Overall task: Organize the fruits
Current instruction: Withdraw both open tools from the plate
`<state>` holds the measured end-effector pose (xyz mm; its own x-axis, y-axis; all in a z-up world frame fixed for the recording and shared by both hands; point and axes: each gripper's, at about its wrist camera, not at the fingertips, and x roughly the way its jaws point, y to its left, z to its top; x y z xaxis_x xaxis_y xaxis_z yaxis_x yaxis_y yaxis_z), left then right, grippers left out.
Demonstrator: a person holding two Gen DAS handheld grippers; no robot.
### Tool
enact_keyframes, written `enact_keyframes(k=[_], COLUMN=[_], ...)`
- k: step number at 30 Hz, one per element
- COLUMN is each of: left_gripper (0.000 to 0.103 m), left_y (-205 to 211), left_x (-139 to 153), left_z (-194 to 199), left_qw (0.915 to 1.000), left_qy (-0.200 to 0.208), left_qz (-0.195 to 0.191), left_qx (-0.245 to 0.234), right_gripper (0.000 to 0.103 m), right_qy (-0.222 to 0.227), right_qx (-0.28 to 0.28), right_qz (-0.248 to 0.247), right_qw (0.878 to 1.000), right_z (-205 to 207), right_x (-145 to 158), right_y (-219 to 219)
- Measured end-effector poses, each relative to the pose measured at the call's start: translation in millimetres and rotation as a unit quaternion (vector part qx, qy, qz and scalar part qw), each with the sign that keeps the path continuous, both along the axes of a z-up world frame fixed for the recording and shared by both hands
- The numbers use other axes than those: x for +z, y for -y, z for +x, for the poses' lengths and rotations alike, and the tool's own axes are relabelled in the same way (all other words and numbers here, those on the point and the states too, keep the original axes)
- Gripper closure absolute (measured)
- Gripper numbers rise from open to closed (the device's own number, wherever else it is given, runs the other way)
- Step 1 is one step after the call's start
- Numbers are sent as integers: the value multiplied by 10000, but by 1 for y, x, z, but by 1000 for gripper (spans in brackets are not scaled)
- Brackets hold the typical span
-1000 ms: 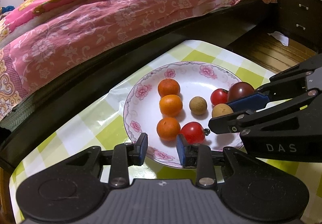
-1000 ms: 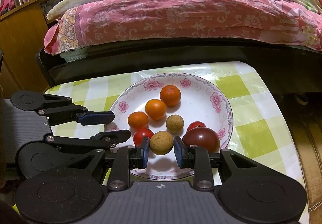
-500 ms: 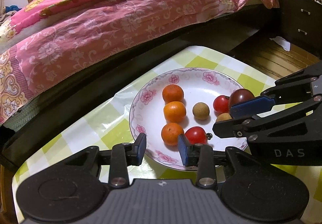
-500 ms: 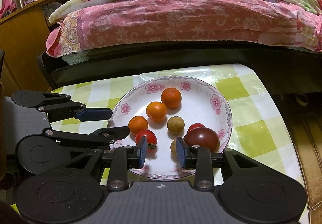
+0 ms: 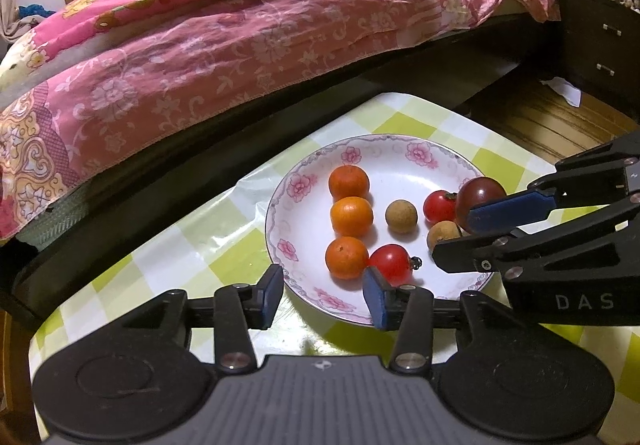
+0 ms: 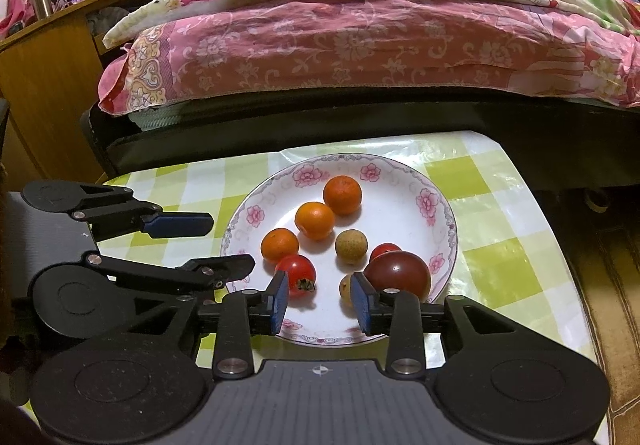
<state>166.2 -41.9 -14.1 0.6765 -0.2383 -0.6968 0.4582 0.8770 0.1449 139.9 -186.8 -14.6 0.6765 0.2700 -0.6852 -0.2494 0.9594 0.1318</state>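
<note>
— Blue pads of your left gripper are spreading, nothing between them, at the near rim of the plate. Right gripper?

— Slightly parted, empty, over that rim. Its right pad nearly touches the longan; nudge it and it rolls off.

— Which way does the stemmed tomato point?

— Round, no long axis; calyx faces you, inside the plate's near edge.

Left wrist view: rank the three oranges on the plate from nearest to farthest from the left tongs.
1. Front orange, just ahead of the left tongs, beside a red tomato.
2. Middle orange, mid-plate.
3. Back orange, toward the plate's far rim.
</note>
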Motion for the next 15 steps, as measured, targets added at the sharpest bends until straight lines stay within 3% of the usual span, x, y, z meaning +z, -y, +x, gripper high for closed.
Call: enact_keyframes(k=[15], left_gripper=[50], left_y=[0], left_x=[0], left_z=[0], left_qw=[10000], left_qy=[-4], left_qz=[9], left_qx=[21], right_gripper=[73], right_qy=[-1], right_qx=[15], right_qz=[10], right_qw=[10000], right_z=[-1], right_x=[0], right_y=[2])
